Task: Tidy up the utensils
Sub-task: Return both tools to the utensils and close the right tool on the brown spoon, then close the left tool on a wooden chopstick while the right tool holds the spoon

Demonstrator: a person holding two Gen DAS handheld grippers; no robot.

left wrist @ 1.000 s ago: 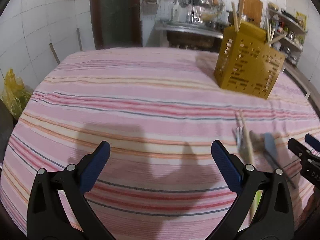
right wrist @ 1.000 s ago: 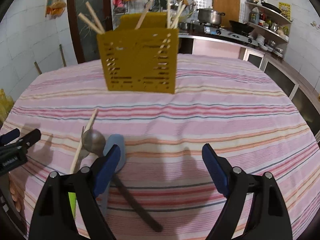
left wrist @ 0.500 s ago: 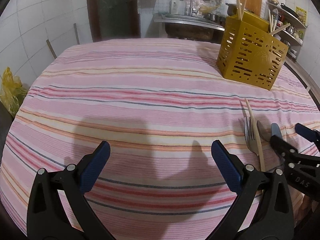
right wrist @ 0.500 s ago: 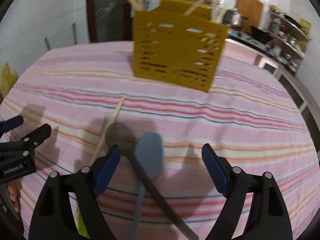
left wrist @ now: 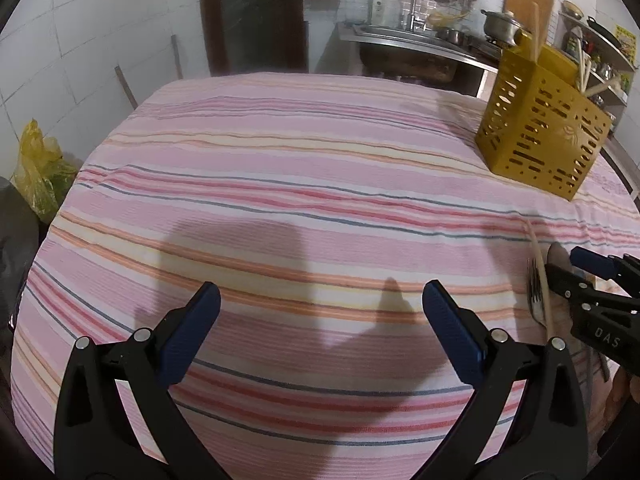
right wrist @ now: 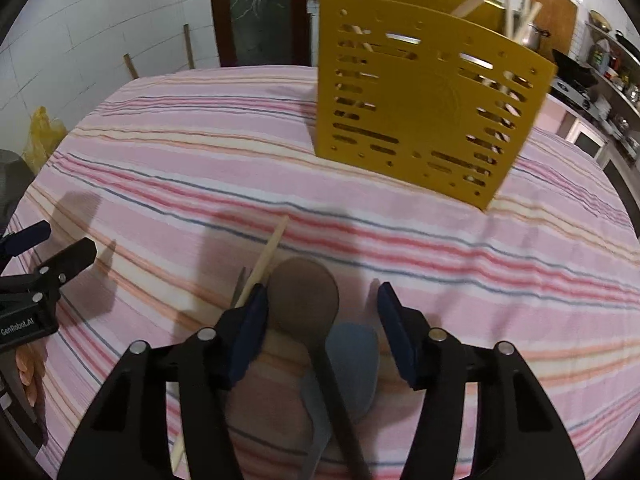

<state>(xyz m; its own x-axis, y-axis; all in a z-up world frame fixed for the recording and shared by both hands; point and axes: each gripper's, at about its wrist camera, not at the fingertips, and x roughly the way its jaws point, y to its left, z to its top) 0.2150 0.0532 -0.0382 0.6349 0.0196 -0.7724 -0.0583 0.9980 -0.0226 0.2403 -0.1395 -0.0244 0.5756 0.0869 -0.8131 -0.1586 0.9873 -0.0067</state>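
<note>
Two utensils between the closing right gripper – dark round-bowled spoon, grey-blue spatula, near the yellow slotted plastic caddy | it has swung over them since a second ago – pickup starting | left gripper hanging wide, empty.

You face white tiled walls, a dark door, a steel sink beyond the striped tablecloth's far edge.

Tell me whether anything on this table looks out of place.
Yes: loose utensils lie on the striped tablecloth instead of standing in the yellow holder. A metal spoon, a blue spatula, a wooden chopstick and a fork overlap in a heap. The right gripper is closing around the spoon.
</note>
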